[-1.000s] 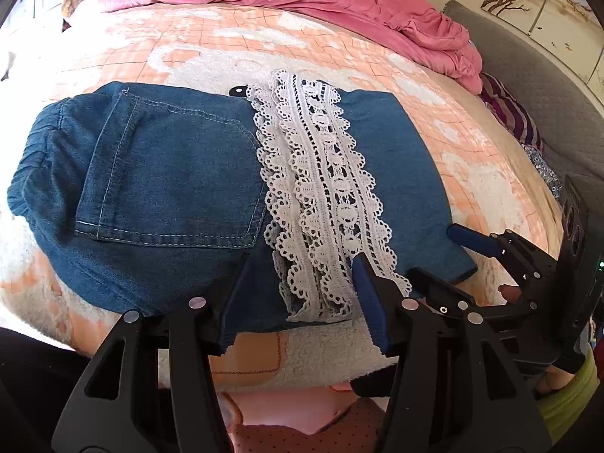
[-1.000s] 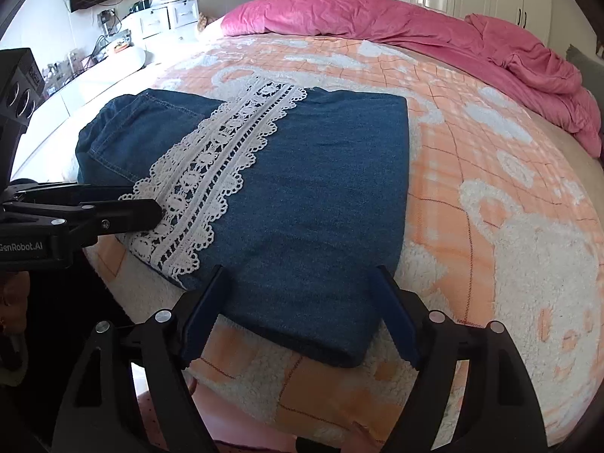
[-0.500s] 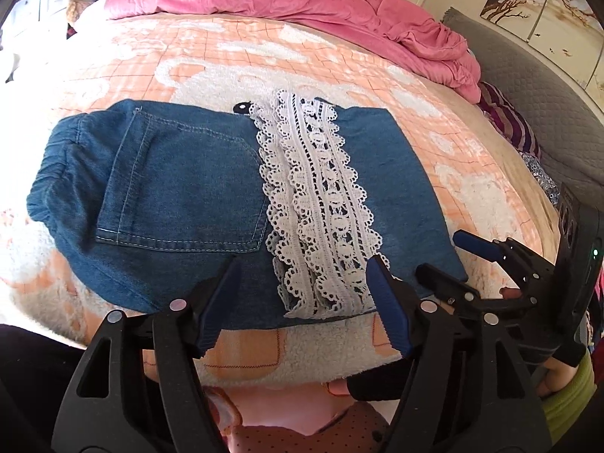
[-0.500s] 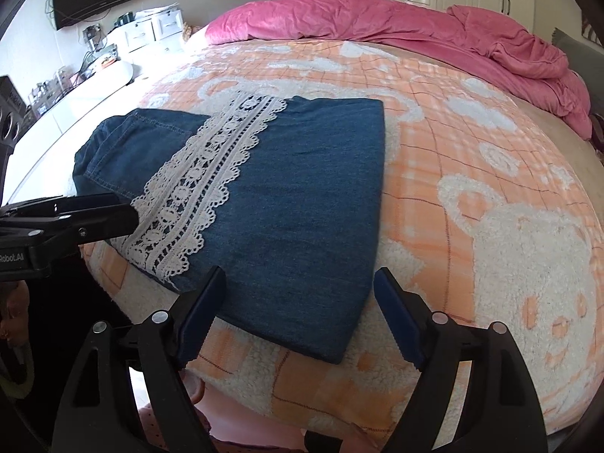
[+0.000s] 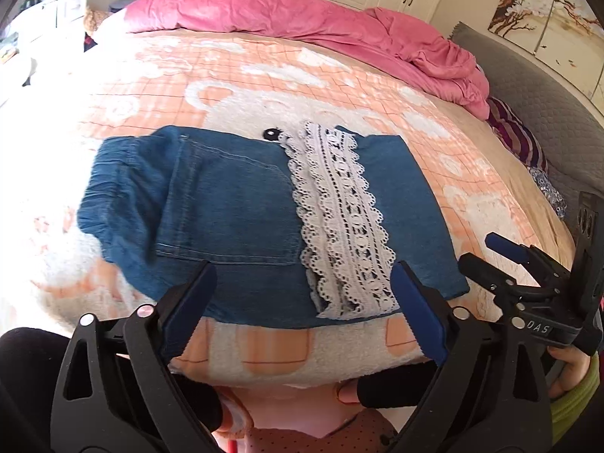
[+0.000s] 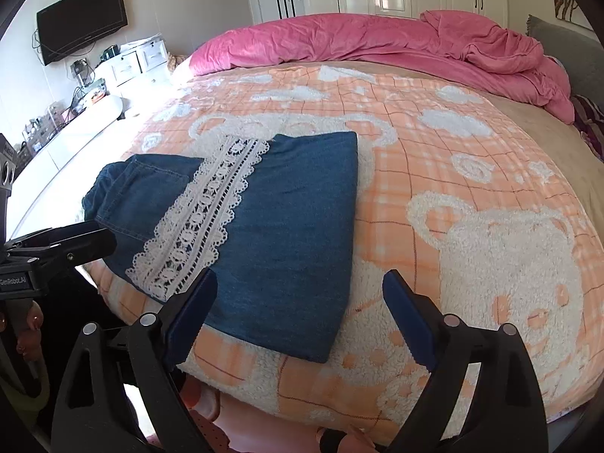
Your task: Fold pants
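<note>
Centrally, folded blue denim pants with white lace trim (image 5: 264,222) on the peach bear-patterned bed (image 5: 264,87); left tongs (image 5: 302,302) and right tongs (image 6: 300,311) opening, nothing between them.

- One pair of denim pants (image 5: 234,219), folded, near the front edge of the bed.
- One white lace band (image 5: 339,219) across the pants.
- One back pocket (image 5: 230,207) showing.
- One orange bear-print blanket (image 6: 472,196).
- One pink duvet (image 6: 377,41) along the far edge.
- Two grippers: left gripper (image 5: 302,309), right gripper (image 6: 298,309).
- One wall television (image 6: 81,19).
</note>
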Demonstrator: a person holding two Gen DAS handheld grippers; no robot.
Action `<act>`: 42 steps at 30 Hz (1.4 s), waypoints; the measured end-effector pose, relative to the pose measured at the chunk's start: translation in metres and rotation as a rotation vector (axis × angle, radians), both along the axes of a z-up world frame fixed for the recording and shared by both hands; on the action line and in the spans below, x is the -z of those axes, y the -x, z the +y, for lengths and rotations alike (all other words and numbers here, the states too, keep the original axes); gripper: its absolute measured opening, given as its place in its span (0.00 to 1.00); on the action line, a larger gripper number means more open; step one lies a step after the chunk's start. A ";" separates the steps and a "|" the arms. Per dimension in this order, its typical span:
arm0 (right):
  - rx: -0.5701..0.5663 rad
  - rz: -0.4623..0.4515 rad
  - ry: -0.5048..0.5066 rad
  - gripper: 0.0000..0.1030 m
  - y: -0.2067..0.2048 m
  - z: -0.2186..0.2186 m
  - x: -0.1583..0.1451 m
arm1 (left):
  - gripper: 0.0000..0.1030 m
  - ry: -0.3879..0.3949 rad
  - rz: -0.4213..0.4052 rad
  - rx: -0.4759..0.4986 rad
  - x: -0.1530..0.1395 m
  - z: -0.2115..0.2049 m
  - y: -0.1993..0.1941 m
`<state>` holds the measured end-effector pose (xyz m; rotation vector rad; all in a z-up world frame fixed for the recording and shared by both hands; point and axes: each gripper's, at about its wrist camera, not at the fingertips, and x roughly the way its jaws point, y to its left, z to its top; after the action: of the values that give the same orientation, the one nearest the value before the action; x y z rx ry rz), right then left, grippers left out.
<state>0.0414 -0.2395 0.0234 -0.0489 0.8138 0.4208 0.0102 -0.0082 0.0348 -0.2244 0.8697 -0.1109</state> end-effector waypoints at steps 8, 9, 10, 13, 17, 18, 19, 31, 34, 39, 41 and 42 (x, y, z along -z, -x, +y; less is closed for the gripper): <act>-0.011 -0.034 -0.017 0.92 -0.019 0.020 -0.027 | 0.91 -0.016 -0.056 -0.101 -0.016 0.033 0.010; -0.016 -0.041 -0.014 0.92 -0.021 0.024 -0.030 | 0.91 -0.024 -0.059 -0.117 -0.016 0.038 0.010; -0.023 -0.048 -0.009 0.92 -0.024 0.029 -0.033 | 0.91 -0.033 -0.060 -0.130 -0.017 0.043 0.011; -0.055 -0.069 0.003 0.92 -0.032 0.045 -0.043 | 0.91 -0.039 -0.058 -0.177 -0.016 0.059 0.011; -0.122 -0.071 0.001 0.93 -0.046 0.073 -0.053 | 0.91 -0.007 -0.016 -0.230 -0.004 0.085 0.008; -0.137 -0.071 0.003 0.93 -0.049 0.079 -0.055 | 0.91 0.006 -0.009 -0.240 -0.001 0.090 0.008; -0.155 -0.071 0.007 0.93 -0.053 0.087 -0.056 | 0.91 0.027 -0.001 -0.245 0.002 0.096 0.007; -0.483 0.080 0.020 0.93 -0.096 0.211 -0.048 | 0.91 0.291 0.105 -0.320 0.041 0.132 -0.008; -0.560 0.129 0.056 0.94 -0.102 0.241 -0.041 | 0.80 0.304 0.103 -0.315 0.043 0.130 -0.010; -0.619 0.206 0.104 0.94 -0.115 0.279 -0.027 | 0.56 0.334 0.110 -0.309 0.046 0.129 -0.013; -0.635 0.214 0.124 0.94 -0.117 0.289 -0.022 | 0.43 0.373 0.102 -0.284 0.046 0.129 -0.013; -0.654 0.224 0.128 0.94 -0.118 0.296 -0.018 | 0.39 0.380 0.093 -0.272 0.045 0.129 -0.012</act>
<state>0.1592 0.0562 0.0417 -0.3999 1.0394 1.0029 0.0224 0.1204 -0.0105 -0.7045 0.8977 -0.0106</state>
